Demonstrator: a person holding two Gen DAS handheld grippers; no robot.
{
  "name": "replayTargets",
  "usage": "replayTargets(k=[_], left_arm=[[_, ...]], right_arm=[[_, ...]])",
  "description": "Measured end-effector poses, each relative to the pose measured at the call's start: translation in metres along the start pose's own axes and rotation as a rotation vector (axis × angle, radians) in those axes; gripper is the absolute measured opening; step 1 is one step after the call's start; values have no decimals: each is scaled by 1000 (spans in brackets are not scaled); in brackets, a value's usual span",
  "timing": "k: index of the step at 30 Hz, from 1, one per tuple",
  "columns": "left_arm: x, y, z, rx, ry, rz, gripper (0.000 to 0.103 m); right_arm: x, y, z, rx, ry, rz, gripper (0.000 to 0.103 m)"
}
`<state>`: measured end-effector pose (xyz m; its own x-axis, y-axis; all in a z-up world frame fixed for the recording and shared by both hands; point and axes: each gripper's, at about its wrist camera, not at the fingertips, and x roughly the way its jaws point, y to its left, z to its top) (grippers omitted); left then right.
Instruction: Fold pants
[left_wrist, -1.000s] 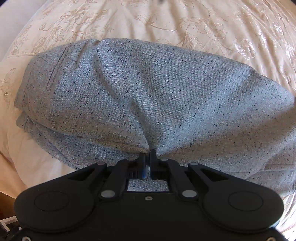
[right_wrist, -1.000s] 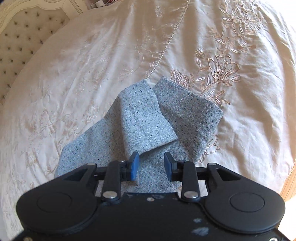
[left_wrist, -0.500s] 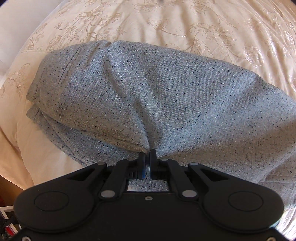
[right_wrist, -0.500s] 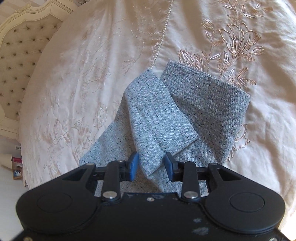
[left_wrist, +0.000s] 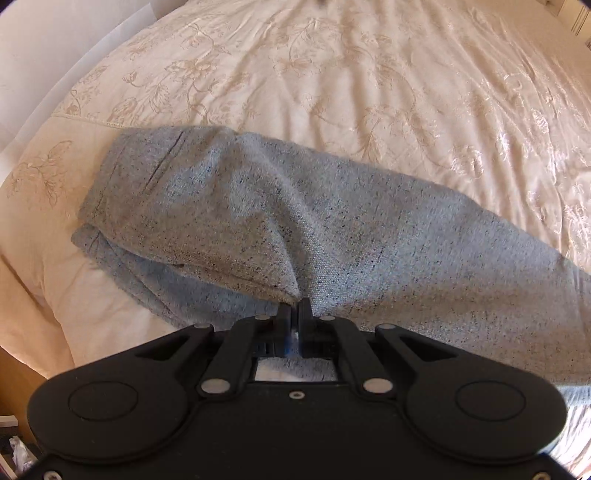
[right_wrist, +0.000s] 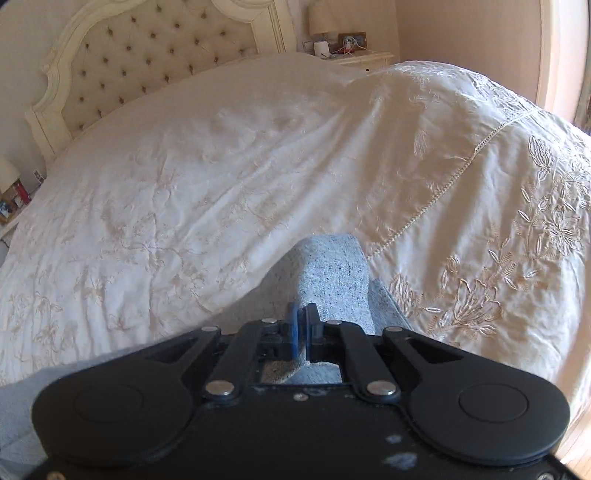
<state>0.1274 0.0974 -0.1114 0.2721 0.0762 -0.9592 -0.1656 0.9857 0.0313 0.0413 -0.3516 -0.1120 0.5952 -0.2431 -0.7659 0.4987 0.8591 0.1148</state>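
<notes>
Grey speckled pants (left_wrist: 332, 229) lie across a cream embroidered bedspread (left_wrist: 369, 74), waistband end at the left with a pocket slit. My left gripper (left_wrist: 294, 308) is shut on the pants' near edge, pinching a fold that rises toward it. In the right wrist view my right gripper (right_wrist: 303, 314) is shut on the pants' leg end (right_wrist: 336, 280), which stands lifted above the bedspread (right_wrist: 221, 184). More grey cloth hangs at the lower left (right_wrist: 14, 413).
A tufted cream headboard (right_wrist: 147, 55) stands at the far end of the bed. A nightstand (right_wrist: 362, 55) with small items sits beyond the bed at the right. The bed's edge and wooden floor (left_wrist: 18, 384) show at the lower left.
My right gripper closed on the leg ends and lifted them, its view tilting up toward the headboard. My left gripper stayed shut and pulled the pants' edge up and back.
</notes>
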Motion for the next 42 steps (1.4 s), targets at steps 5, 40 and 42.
replayTargets(k=[5,40,42], left_arm=[[43,-5,-25,54,98,71,4],[77,-47,-23,91,122,205,5],[80,-49,-23,93,123,211,5]], right_arm=[[43,-19,-48,-47,204,-77,5],[99,-90,3,-29,233,154,29],[102,-88,3,-34,253,192,29]])
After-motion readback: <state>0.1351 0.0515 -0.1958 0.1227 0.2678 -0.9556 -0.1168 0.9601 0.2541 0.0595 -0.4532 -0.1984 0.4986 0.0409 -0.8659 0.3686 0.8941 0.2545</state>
